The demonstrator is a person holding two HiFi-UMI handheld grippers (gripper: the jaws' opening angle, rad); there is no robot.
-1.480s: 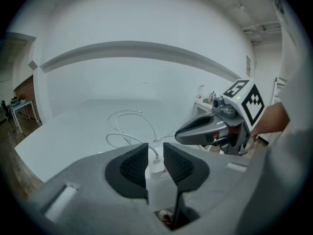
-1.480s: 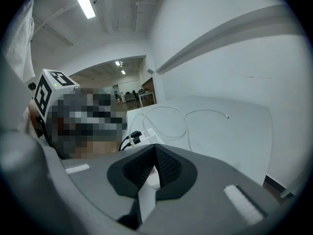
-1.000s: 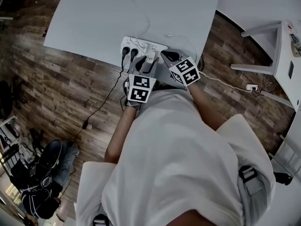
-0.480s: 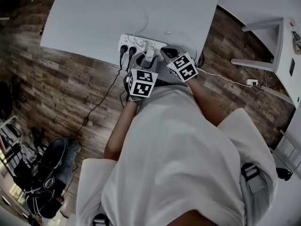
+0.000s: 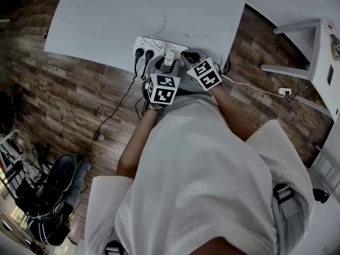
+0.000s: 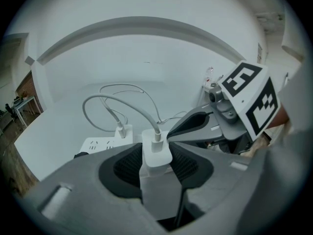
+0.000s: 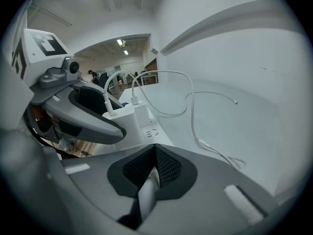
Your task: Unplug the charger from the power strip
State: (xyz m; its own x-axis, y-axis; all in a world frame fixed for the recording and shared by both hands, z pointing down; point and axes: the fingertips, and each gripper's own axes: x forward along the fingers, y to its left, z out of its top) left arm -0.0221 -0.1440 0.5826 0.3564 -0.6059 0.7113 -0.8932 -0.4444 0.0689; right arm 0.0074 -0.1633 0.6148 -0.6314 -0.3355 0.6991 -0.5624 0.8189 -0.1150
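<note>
While left gripper [image 6: 156,150] clamps the white charger [image 6: 156,158], right gripper [image 7: 155,152] is clenched empty.
Charger sits on the power strip [image 5: 142,44] at the bench [image 5: 106,15] edge.

White charger [image 6: 156,154], white power strip [image 6: 99,144]; wood-grain floor [image 5: 79,100].

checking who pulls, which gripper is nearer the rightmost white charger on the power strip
Left. The left gripper has its fingers closed around the charger; the right gripper is shut and empty, beside it to the right, near the free end of the power strip.
</note>
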